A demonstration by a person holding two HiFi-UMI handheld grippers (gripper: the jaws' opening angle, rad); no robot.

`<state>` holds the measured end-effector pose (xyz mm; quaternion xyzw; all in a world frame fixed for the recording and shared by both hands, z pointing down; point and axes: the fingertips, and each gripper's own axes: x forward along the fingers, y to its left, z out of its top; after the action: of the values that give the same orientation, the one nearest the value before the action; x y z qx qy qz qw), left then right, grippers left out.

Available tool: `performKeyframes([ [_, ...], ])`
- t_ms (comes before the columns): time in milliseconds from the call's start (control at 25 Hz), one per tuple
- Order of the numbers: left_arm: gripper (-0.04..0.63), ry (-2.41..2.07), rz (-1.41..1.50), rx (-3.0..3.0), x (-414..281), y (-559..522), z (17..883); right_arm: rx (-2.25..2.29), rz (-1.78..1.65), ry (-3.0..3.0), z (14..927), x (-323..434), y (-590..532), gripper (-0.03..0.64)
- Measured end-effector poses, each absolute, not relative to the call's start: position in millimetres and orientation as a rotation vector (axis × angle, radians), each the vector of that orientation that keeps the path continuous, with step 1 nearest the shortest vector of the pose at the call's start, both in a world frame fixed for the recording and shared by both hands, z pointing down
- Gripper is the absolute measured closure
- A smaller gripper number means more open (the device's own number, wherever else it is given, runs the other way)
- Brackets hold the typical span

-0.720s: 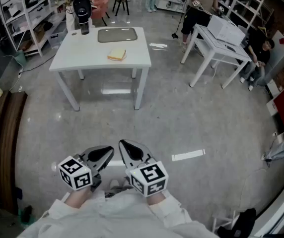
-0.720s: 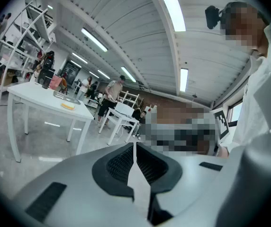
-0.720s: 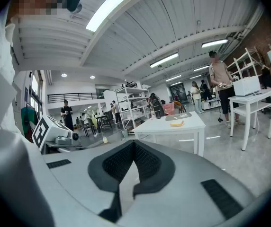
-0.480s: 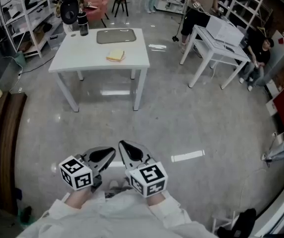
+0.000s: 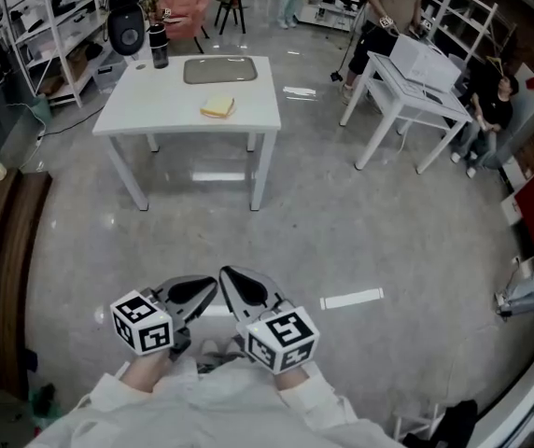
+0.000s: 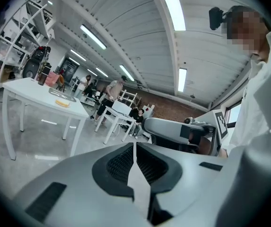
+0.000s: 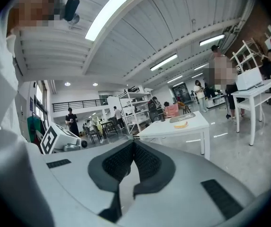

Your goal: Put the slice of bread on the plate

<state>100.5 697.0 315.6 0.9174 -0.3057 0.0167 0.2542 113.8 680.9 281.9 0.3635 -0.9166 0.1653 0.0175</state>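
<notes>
Far ahead, a slice of bread point(image 5: 217, 107) lies on a white table point(image 5: 155, 110), just in front of a grey plate point(image 5: 219, 69). Both my grippers are held low, close to my body and well short of the table. The left gripper point(image 5: 206, 287) and the right gripper point(image 5: 230, 276) are both shut with nothing in them. In the left gripper view, the bread point(image 6: 63, 103) and plate point(image 6: 61, 97) show small at the left. In the right gripper view, the bread point(image 7: 182, 124) and plate point(image 7: 183, 118) show on the table point(image 7: 192, 129).
A black bottle point(image 5: 160, 47) stands at the table's far left corner. A second white table point(image 5: 407, 87) with a box and people around it stands at the right. Shelves point(image 5: 38, 17) line the left. A wooden bench point(image 5: 6, 250) runs along the left floor.
My grippers have stayed shut and close to my body. A black round object behind the table has shifted to the left. The view has drifted slightly.
</notes>
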Motion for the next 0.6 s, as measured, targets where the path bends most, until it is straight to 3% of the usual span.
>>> performKeyframes([
  [600,0.57,-0.911,-0.018,2.448,115.7,686.4,322.6,1.076,0.568,-2.817,307.6,139.4,674.9,0.601],
])
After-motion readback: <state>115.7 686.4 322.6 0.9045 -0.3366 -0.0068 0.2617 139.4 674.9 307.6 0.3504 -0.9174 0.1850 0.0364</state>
